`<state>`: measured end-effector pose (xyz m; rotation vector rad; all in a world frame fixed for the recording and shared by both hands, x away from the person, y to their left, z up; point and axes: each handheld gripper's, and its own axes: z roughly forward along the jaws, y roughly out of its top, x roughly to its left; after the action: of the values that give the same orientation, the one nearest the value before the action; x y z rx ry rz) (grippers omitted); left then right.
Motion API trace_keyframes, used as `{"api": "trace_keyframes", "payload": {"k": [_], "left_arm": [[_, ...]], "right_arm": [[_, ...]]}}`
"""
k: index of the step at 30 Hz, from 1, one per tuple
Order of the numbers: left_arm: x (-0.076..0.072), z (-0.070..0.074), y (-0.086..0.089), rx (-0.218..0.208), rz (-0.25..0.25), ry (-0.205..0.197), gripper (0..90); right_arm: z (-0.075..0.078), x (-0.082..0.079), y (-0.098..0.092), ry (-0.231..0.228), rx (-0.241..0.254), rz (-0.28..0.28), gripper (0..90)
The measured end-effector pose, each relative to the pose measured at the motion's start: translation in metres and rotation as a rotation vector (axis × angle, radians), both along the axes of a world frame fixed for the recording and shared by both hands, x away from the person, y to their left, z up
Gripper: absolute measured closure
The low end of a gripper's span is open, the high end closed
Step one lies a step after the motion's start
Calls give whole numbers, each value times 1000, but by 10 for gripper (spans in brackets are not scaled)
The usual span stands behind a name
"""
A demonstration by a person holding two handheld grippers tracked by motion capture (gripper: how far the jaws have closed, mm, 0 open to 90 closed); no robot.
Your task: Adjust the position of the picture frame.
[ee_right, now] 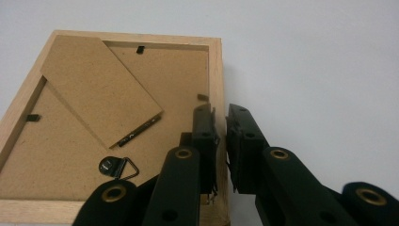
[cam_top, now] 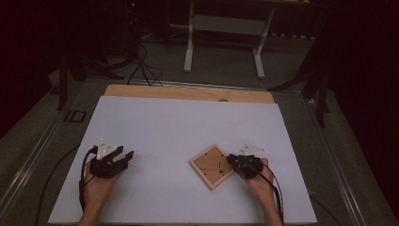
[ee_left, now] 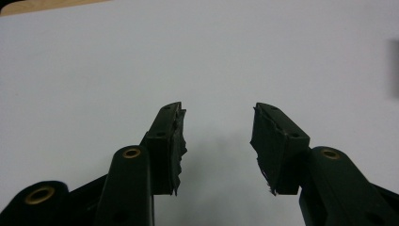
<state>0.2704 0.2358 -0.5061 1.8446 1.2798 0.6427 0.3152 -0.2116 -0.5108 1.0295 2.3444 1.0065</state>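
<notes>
A wooden picture frame (ee_right: 70, 141) lies back-up toward the bench's (cam_top: 155, 122) near right edge. The right tongs (ee_right: 220, 123) pinch its side rail; the left tongs (ee_left: 217, 123) gape wide, empty. Judging so, lifting comes next, needing firm grip.

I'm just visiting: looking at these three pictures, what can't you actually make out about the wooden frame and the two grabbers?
- The picture frame lies back up, so its front is hidden in both the high view and the right gripper view.
- Right gripper: its jaws straddle the frame's side rail; the bottom edge cuts off the rail's near end.
- Dark blurred patch: cut off by the right edge of the left gripper view, unidentifiable.
</notes>
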Motion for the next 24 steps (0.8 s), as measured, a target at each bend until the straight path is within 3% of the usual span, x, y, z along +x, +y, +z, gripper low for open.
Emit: {"api": "trace_keyframes", "payload": {"k": [11,16,20,24], "left_arm": [[-1,0,-8,4,-35,-3,560],[-1,1,-10,-21,-52,7,568],[0,0,-15,-5,-75,14,581],[1,2,-22,3,-93,7,615]], "right_arm": [[0,8,38,-6,-19,58,823],[2,10,50,3,-30,70,812],[5,10,46,15,30,50,751],[12,5,42,8,54,36,737]]}}
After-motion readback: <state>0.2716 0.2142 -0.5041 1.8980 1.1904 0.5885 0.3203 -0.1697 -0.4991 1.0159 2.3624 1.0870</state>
